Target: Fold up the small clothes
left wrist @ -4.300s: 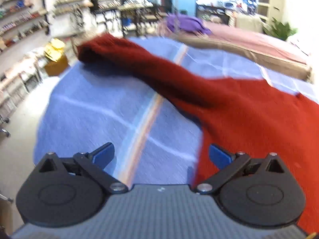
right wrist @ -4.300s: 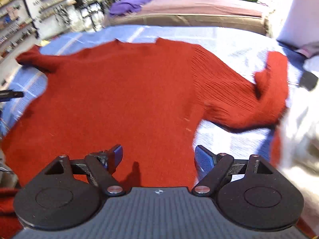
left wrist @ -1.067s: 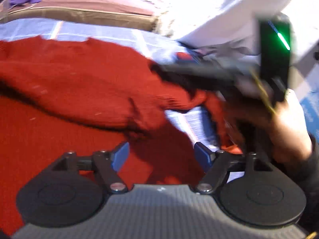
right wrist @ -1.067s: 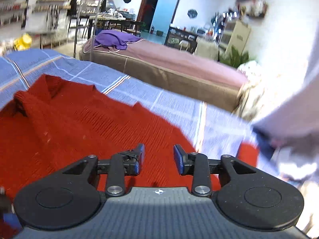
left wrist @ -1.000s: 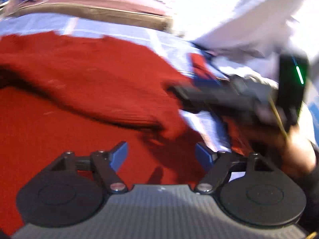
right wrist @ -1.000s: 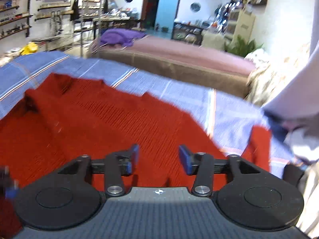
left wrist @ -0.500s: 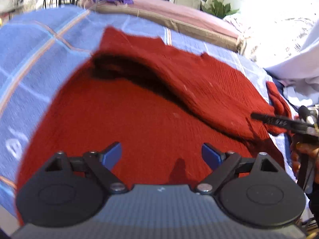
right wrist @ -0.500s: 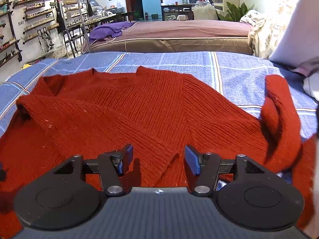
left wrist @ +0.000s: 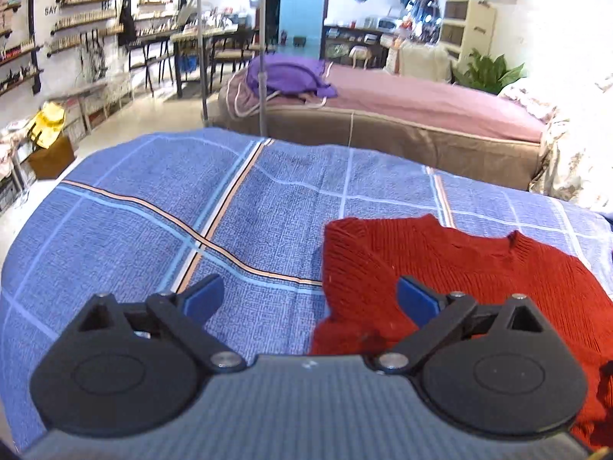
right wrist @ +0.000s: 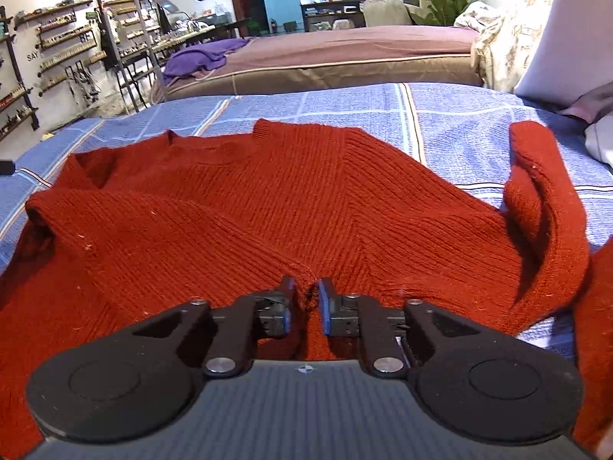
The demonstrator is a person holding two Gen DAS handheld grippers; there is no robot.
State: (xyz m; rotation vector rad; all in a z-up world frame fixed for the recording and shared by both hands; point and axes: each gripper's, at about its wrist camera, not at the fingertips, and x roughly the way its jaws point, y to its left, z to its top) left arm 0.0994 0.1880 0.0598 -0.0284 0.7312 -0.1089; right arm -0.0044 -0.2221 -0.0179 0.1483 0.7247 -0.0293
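A red knit sweater (right wrist: 268, 191) lies flat on a blue plaid blanket (right wrist: 459, 122). Its left sleeve (right wrist: 172, 230) is folded across the chest, and the other sleeve (right wrist: 536, 191) curls up at the right. My right gripper (right wrist: 306, 291) sits low over the folded sleeve's cuff; its jaws are closing and the cuff tip is pinched between the pads. In the left wrist view my left gripper (left wrist: 310, 299) hovers over the blanket (left wrist: 153, 211) at the sweater's (left wrist: 479, 268) left shoulder edge. Its jaws are opening wide with nothing between them.
A brown bed with a pink cover (left wrist: 421, 99) stands just behind the blanket, with a purple cloth (left wrist: 287, 76) on it. White bedding (right wrist: 555, 38) is piled at the right. Shelves line the left wall (left wrist: 76, 23).
The left gripper swung left off the sweater's middle to its left edge, and its jaws widened. The right gripper sank a little and its jaws closed in on the folded sleeve's cuff.
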